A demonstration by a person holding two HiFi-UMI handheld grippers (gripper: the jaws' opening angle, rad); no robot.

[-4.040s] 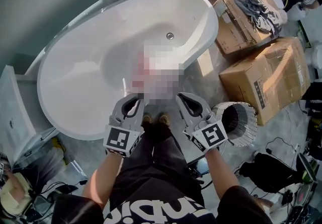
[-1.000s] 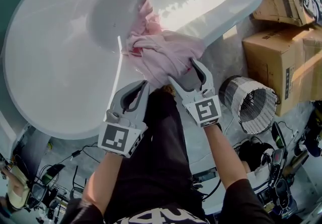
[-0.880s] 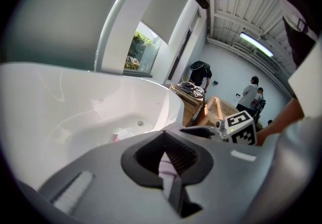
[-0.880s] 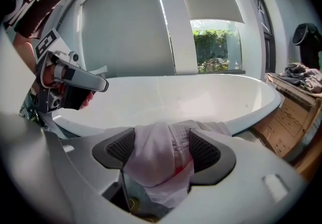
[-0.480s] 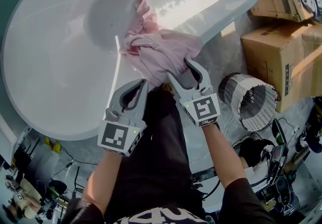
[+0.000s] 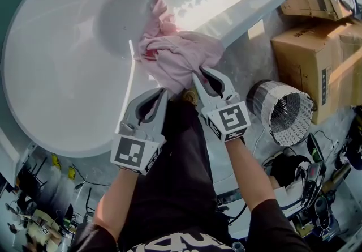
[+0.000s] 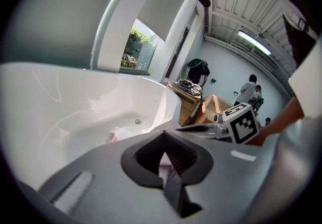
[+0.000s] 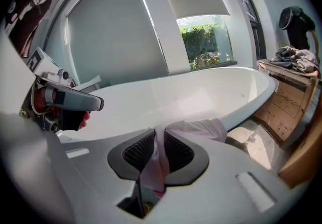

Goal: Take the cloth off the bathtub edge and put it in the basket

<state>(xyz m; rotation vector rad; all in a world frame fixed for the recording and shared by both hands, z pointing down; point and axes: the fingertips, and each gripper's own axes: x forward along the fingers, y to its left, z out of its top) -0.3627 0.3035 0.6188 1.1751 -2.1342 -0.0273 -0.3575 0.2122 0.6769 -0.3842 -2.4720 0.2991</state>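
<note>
R gripper (image 6: 204,76) jaws have just been closing. They now pinch a fold of the pink cloth (image 6: 178,55), which shows squeezed betw. the pads in right gripper view (image 8: 157,153). Cloth sits bunched over near rim of white bathtub (image 6: 56,75), w/ one end trailing down the inner wall. L gripper (image 6: 161,94) has tips pressed together, just beside cloth's lower edge; contact unclear. Basket (image 6: 288,118) lies on its side on floor at right, apart from cloth. Cardboard boxes (image 6: 317,58) are beyond it.
</note>
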